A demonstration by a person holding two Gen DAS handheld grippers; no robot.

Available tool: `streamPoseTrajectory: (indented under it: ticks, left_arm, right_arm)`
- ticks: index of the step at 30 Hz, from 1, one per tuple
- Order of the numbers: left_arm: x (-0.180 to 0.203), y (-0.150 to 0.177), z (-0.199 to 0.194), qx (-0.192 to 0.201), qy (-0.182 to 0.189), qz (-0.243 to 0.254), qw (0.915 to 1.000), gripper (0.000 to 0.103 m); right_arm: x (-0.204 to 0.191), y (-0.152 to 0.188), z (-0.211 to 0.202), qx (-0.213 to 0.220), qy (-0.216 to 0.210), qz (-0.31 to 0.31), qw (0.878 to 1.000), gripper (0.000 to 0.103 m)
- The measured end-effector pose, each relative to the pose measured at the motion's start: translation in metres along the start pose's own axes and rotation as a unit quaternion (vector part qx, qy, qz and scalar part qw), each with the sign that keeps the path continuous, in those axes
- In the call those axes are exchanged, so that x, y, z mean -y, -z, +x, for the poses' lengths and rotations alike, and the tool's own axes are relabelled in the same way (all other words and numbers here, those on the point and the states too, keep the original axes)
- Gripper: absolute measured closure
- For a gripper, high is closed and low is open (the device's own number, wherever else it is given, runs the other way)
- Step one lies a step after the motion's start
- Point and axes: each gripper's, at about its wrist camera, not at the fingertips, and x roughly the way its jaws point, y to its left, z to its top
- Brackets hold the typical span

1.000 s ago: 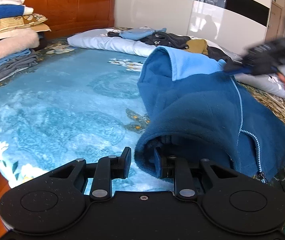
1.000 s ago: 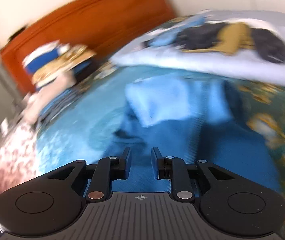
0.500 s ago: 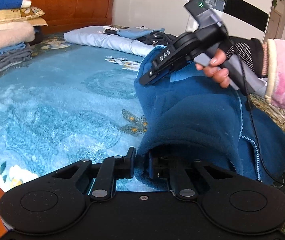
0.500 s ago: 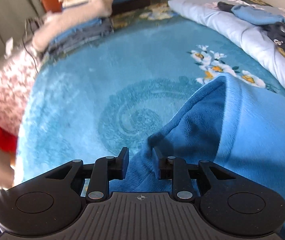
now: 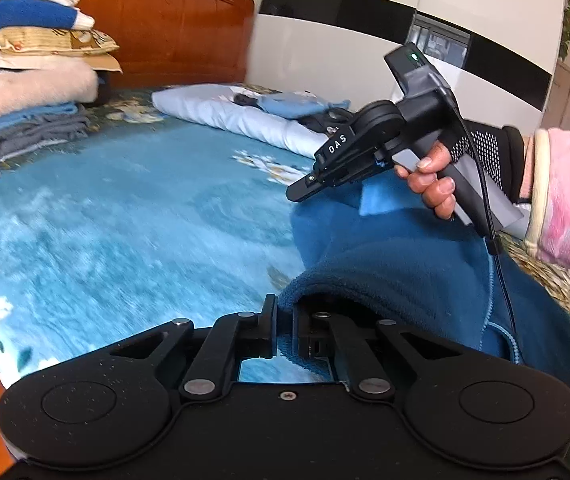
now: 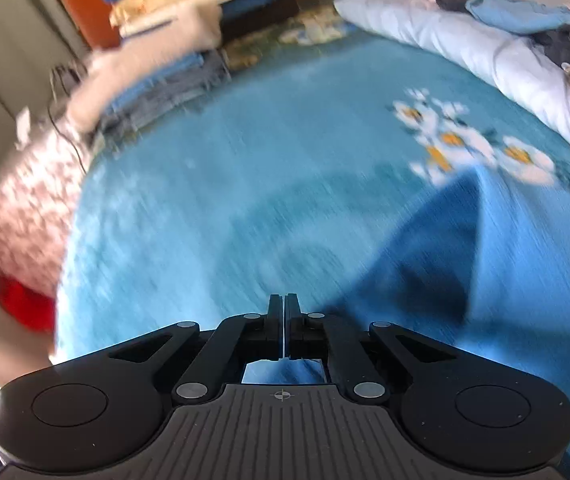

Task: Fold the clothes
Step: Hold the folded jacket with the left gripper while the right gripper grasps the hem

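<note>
A dark blue fleece jacket (image 5: 397, 264) with a light blue lining and zipper lies on the blue floral blanket (image 5: 125, 208). My left gripper (image 5: 283, 320) is shut on the jacket's near edge. My right gripper (image 6: 284, 320) has its fingers pressed together, with a thin layer of the jacket (image 6: 465, 264) seeming caught between them. In the left wrist view the right gripper (image 5: 299, 196) hovers over the jacket's far part, held by a hand in a pink sleeve.
Folded clothes and blankets (image 5: 25, 96) are stacked at the wooden headboard (image 5: 173, 28). A pale pillow or quilt (image 5: 237, 114) with several unfolded clothes (image 5: 289, 104) lies at the back. A pink floral cover (image 6: 17, 216) hangs at the bed's left edge.
My right gripper has closed from open and moved left over the jacket. My left gripper has closed tighter on the jacket's edge and both views have shifted.
</note>
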Motion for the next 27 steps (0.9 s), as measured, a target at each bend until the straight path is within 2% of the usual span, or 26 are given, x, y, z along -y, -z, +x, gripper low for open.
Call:
streamPoseTrajectory:
  ticks: [4,5,8,12,16,18,21,27]
  left_arm:
    - [-0.002,-0.001,-0.001,-0.004,0.009,0.000,1.0000,0.098]
    - [-0.001,0.000,-0.001,-0.005,0.009,0.004,0.9999,0.098]
    - [0.002,0.004,0.002,-0.011,0.010,0.008,0.9999,0.098]
    - [-0.002,0.006,0.002,-0.015,0.013,0.003,0.9998,0.098]
    - [-0.002,0.007,0.003,-0.015,0.012,0.000,0.9998,0.098]
    - [-0.003,0.007,0.002,-0.009,0.011,-0.005,0.9999,0.098]
    - [-0.007,0.005,0.000,0.007,0.003,-0.020,0.9998,0.097]
    - [-0.025,-0.006,-0.008,0.039,-0.037,-0.031,0.9981,0.098]
  right_arm:
    - [-0.009,-0.006,0.005,-0.025,0.032,-0.057,0.998,0.101]
    - [-0.004,-0.003,0.006,-0.035,0.032,-0.053,0.997,0.100]
    - [0.009,0.007,0.011,-0.056,0.031,-0.035,0.997,0.087]
    - [0.021,0.019,0.016,-0.068,0.016,-0.008,0.998,0.084]
    - [0.014,0.022,0.021,-0.080,0.019,-0.025,0.996,0.083]
    - [0.009,0.022,0.020,-0.075,0.019,-0.041,0.996,0.092]
    - [0.008,0.018,0.017,-0.051,0.007,-0.023,0.998,0.098]
    - [-0.004,-0.008,0.024,-0.002,-0.003,0.019,1.000,0.099]
